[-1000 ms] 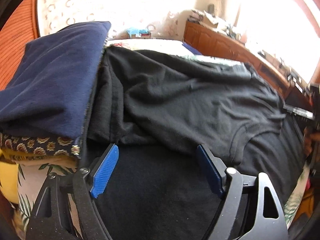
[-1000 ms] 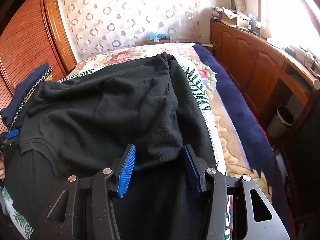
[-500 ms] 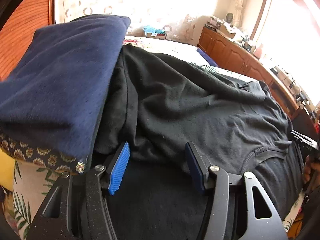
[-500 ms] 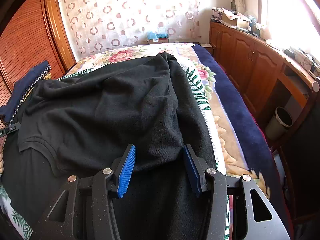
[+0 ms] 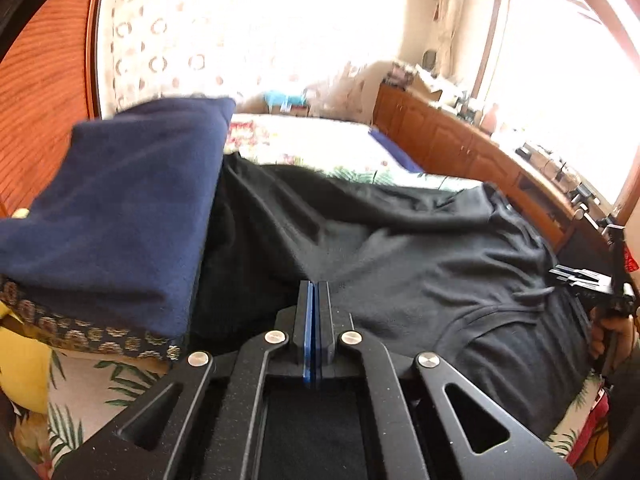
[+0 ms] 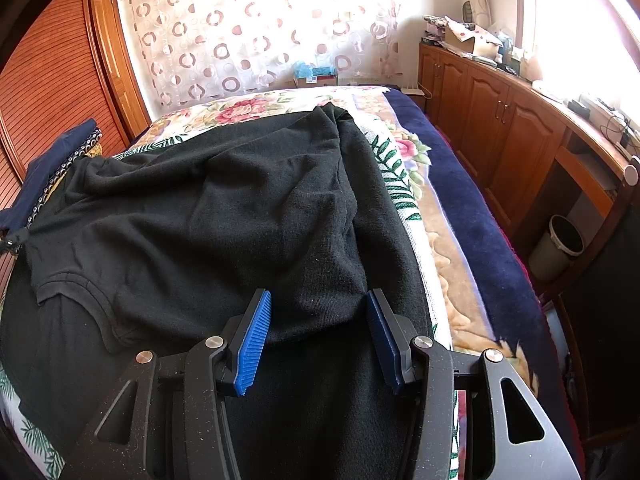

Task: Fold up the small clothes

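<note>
A black T-shirt lies spread and folded over itself on the bed; it also shows in the left wrist view. My left gripper is shut, its blue pads pressed together right at the shirt's folded left edge; whether cloth is pinched between them is hidden. My right gripper is open, its blue pads astride the shirt's folded right edge, low over the fabric. The right gripper also shows at the far right of the left wrist view.
A stack of folded clothes topped by a navy piece stands just left of the shirt. The floral bedspread and a navy blanket lie to the right. Wooden cabinets and a bin line the right side.
My left gripper has closed from wide open to fully shut at the shirt's left edge and shifted a little. The right gripper has stayed open in place.
</note>
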`<state>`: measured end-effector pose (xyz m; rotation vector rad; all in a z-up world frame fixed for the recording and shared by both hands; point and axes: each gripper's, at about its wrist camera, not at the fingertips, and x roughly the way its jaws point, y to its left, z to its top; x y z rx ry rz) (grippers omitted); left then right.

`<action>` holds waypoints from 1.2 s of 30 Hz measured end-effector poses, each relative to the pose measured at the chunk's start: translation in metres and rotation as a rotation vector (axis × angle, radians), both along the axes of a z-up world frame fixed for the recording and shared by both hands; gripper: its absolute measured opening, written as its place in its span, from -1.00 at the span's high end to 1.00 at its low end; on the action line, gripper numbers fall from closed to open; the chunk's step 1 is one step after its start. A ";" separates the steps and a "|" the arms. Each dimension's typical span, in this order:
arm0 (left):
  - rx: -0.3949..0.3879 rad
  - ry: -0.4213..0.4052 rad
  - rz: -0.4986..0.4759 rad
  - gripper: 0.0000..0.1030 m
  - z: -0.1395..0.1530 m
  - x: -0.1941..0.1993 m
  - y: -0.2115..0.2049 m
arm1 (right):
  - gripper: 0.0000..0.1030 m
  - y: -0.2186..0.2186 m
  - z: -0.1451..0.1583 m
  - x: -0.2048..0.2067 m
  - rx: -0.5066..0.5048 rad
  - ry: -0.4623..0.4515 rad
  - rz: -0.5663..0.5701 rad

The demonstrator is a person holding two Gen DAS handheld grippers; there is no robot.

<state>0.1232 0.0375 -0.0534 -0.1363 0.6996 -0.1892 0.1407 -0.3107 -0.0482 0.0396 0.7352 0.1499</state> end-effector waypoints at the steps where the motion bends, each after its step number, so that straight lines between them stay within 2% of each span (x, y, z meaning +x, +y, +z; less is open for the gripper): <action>1: -0.008 -0.008 -0.007 0.98 0.003 -0.003 0.000 | 0.01 0.000 0.000 0.000 0.000 0.000 0.000; 5: 0.005 -0.028 -0.016 0.98 0.008 -0.009 -0.003 | 0.01 -0.001 0.001 0.000 0.005 -0.001 0.001; 13: 0.008 -0.007 -0.001 0.98 -0.001 -0.007 -0.001 | 0.02 -0.012 0.005 0.008 0.052 0.015 0.010; 17: 0.004 -0.003 -0.001 0.98 -0.004 -0.007 -0.001 | 0.36 -0.010 0.005 0.013 0.025 0.016 0.018; 18: -0.002 -0.008 -0.002 0.98 -0.003 -0.008 -0.001 | 0.58 -0.009 0.005 0.013 0.017 0.013 0.024; 19: -0.005 -0.015 -0.003 0.98 -0.001 -0.009 -0.001 | 0.72 -0.007 0.006 0.013 0.010 0.007 0.035; 21: -0.004 -0.041 -0.004 0.98 0.005 -0.014 -0.002 | 0.81 -0.004 0.011 0.009 0.017 -0.024 0.062; 30: -0.019 -0.135 -0.026 0.98 0.046 -0.055 0.003 | 0.84 -0.017 0.053 -0.037 0.047 -0.185 0.091; 36: -0.004 -0.134 -0.053 0.98 0.052 -0.084 0.004 | 0.85 -0.033 0.068 -0.075 0.051 -0.228 0.109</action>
